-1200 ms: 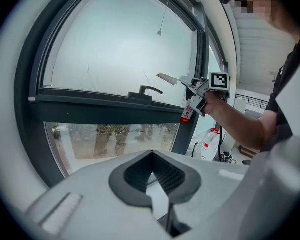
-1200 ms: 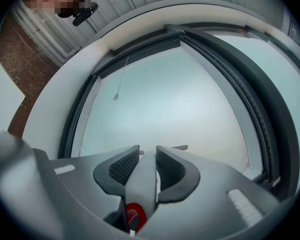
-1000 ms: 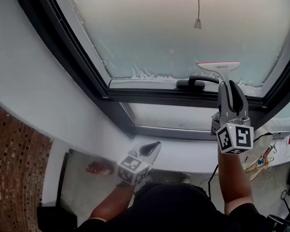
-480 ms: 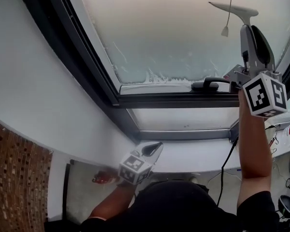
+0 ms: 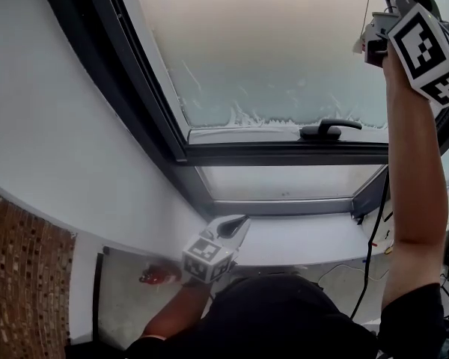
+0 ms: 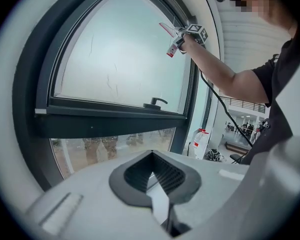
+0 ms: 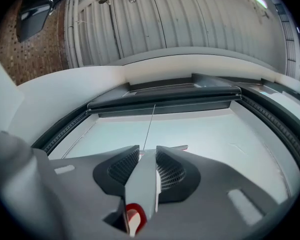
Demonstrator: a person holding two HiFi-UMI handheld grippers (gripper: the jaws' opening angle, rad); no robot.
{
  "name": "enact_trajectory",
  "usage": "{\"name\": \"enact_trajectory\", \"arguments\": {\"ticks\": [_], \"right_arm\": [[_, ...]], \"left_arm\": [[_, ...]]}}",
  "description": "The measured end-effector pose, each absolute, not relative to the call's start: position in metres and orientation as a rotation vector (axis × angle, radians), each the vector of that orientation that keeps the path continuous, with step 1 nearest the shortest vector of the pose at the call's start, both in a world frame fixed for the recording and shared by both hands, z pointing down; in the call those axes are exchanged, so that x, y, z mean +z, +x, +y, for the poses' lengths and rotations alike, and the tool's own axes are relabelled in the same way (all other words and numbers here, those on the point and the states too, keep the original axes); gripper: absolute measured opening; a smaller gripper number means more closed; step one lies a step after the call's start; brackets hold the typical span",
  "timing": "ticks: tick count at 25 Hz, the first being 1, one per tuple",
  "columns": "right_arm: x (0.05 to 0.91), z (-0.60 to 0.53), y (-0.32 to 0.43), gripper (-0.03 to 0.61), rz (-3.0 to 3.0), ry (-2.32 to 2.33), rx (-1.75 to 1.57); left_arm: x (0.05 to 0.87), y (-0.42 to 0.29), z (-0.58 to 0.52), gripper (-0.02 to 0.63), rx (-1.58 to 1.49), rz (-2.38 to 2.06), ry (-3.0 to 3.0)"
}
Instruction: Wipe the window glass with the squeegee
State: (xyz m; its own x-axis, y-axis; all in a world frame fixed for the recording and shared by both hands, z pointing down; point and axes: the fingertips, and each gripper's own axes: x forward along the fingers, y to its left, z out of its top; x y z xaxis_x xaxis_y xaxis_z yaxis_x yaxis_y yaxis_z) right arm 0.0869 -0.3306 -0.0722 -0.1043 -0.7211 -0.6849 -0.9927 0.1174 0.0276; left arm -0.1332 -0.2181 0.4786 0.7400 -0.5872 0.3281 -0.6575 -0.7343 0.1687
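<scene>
Clamping squeegee handle (image 7: 141, 179) between jaws, right gripper (image 7: 147, 151) near window glass (image 7: 215, 134); left gripper (image 6: 151, 170) jaws together.

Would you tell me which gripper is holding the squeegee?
The right gripper, held high, jaws shut on the squeegee; the left gripper hangs low, empty.
</scene>
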Motion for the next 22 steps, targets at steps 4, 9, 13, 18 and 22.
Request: {"name": "enact_trajectory", "arguments": {"ticks": [4,9,13,18,22], "right_arm": [[-0.063,-0.339,0.079,0.129,1.913,-1.699,0.705],[-0.029,-0.347,0.067,0.129,1.994,-1.687,0.747],[0.008,-0.35,0.068,0.129,2.029,-1.713,0.683],[0.049,-0.349,0.073,0.129,2.043,-1.754,0.632],[0.085,-0.35,0.074,0.129,2.058,-1.777,0.559]], "left_arm": [[0.481,-0.135,-0.217,0.001,0.363,-0.983,2.653],[0.489,-0.14,-0.216,0.001,0.385,-0.99,2.626],[0.492,-0.14,-0.214,0.001,0.392,-0.984,2.62],[0.491,-0.14,-0.213,0.001,0.402,-0.968,2.627],[0.493,-0.14,-0.212,0.001,0.413,-0.952,2.63]]}}
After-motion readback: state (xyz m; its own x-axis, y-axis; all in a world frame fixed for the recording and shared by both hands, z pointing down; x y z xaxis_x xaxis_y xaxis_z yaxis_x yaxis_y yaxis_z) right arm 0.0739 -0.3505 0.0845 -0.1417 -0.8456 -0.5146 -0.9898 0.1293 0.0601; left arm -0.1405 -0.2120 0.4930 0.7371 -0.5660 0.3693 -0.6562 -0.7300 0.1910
